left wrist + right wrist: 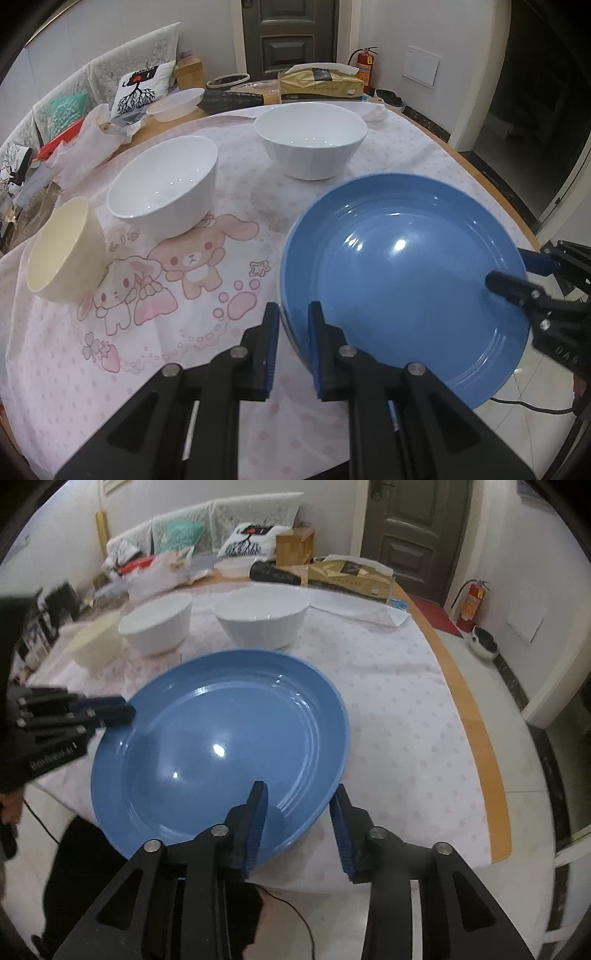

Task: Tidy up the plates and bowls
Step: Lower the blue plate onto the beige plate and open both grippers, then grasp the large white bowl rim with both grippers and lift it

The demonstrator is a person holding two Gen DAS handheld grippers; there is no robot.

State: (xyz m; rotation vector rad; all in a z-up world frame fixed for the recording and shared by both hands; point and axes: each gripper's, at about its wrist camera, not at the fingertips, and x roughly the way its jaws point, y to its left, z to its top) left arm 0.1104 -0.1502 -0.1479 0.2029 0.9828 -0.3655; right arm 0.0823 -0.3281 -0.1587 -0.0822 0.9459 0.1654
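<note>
A large blue plate [399,273] is held over the near edge of the table, partly past it; it also shows in the right wrist view [221,738]. My left gripper [293,325] is shut on the plate's left rim. My right gripper [299,805] straddles the plate's right rim with its jaws apart, one finger above and one below. Two white bowls [166,188] [310,138] and a cream bowl [62,251] stand upright in a row behind the plate.
The round table has a pink cartoon cloth [166,277] and a wooden edge [469,716]. Clutter lines the far side: a tissue box [321,86], a clear plastic container [177,105], bags. A white sheet [358,609] lies far right. Floor lies below.
</note>
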